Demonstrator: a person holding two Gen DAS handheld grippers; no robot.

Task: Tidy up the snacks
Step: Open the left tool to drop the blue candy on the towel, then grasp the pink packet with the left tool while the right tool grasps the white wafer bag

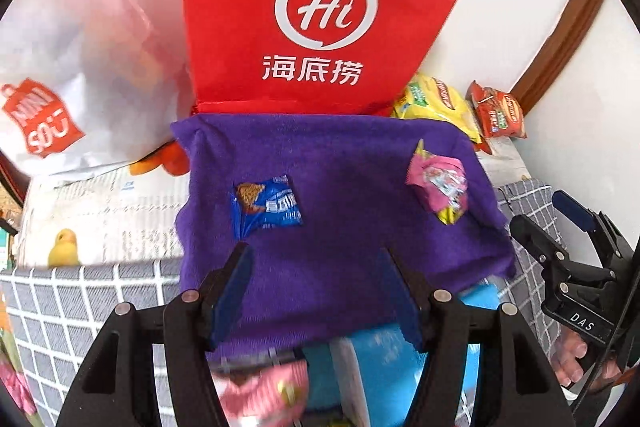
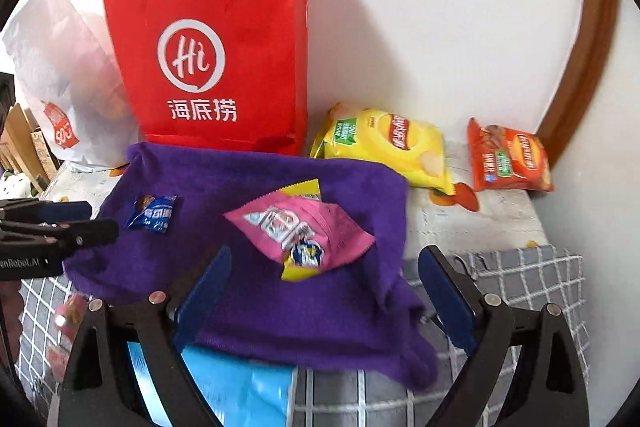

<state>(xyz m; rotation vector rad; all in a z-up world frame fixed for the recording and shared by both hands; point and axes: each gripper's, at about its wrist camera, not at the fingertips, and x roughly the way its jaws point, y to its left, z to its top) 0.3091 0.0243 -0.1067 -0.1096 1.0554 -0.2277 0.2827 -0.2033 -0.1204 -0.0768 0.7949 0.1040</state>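
Left gripper point(image 1: 316, 291) fills the bottom of the left wrist view, its blue-padded jaws standing apart with nothing clamped between them, only the purple towel point(image 1: 340, 195) spread beyond. On that towel, a blue snack packet point(image 1: 266, 207) sits left of centre, and a pink snack packet point(image 1: 440, 183) lies toward the right with a yellow wrapper peeking out beneath it. Behind the towel, top centre, stands the red paper bag point(image 1: 304, 7), and a white plastic bag point(image 1: 80, 67) slumps at upper left. Over on the right, against the white wall, there's a yellow chip bag point(image 1: 436, 99) and a red chip bag point(image 1: 498, 115) side by side. A light blue box point(image 1: 380, 367) pokes out under the towel's near edge, bottom centre. A small yellow toy duck point(image 1: 64, 247) sits at mid-left. At the right edge, the right gripper point(image 1: 560, 223) comes into frame, jaws parted, a hand point(image 1: 580, 363) gripping its handle.

Switching to the right wrist view: the right gripper point(image 2: 324, 287) has its jaws spread wide, empty, framing the towel's point(image 2: 256, 299) near corner. The pink snack packet point(image 2: 304, 227) lies dead centre on the towel, the blue snack packet point(image 2: 154, 213) further left. Yellow chip bag point(image 2: 392, 147) and red chip bag point(image 2: 510, 157) rest off the towel at right. The red paper bag point(image 2: 212, 47) stands upper left; the left gripper point(image 2: 86, 217) juts in at the left edge.
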